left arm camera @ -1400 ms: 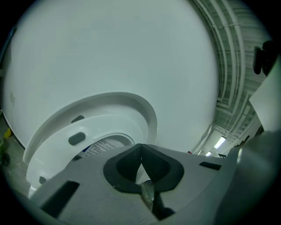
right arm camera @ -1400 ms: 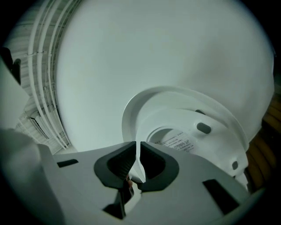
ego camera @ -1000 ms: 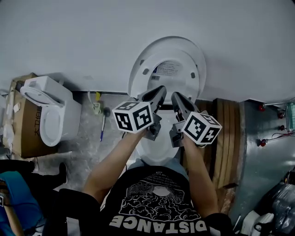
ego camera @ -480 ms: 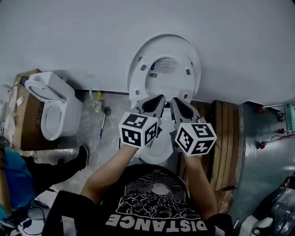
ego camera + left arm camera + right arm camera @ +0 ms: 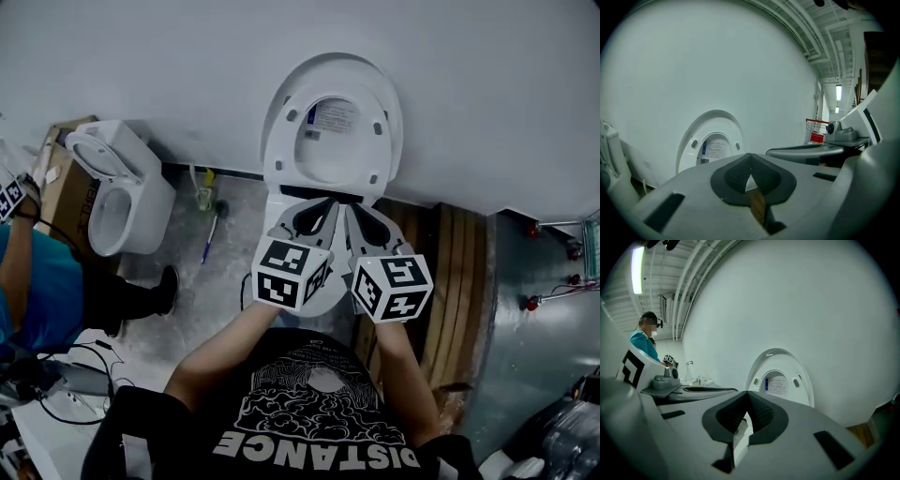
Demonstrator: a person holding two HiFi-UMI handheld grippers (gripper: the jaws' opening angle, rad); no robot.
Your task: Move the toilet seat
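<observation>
Head view: a pale wall (image 5: 141, 66) fills the top of the scene, with a grey floor (image 5: 178, 281) below it and a stack of wooden planks (image 5: 455, 272) lying to the right. The toilet stands against the wall. Its toilet seat (image 5: 284, 141) is raised upright, underside and bumpers facing out. It leans on the open lid (image 5: 333, 141), whose label shows through the ring.

To the left, well apart, a second toilet (image 5: 122, 183) rests against a cardboard box (image 5: 58, 202). A bystander in a teal top (image 5: 33, 272) stands near it at the picture's edge.

Both claws hover side by side over the toilet bowl (image 5: 278, 211), pointing towards the seat hinge but apart from the seat. The left claw (image 5: 317, 208) has its pads pressed together with nothing between them. The right claw (image 5: 356, 214) is likewise closed and empty, as the two gripper views confirm.

As I read it, the seat is not in hand at this moment. It is either already up or about to be brought down. If it is to come down, one claw must open, reach the ring's rim and close on it. The seat would then swing about the hinge, slowly enough that it does not drop.

The near bowl is mostly hidden under the claws and marker cubes, so its contents cannot be told. The second toilet's bowl, with its own seat up, looks empty.
</observation>
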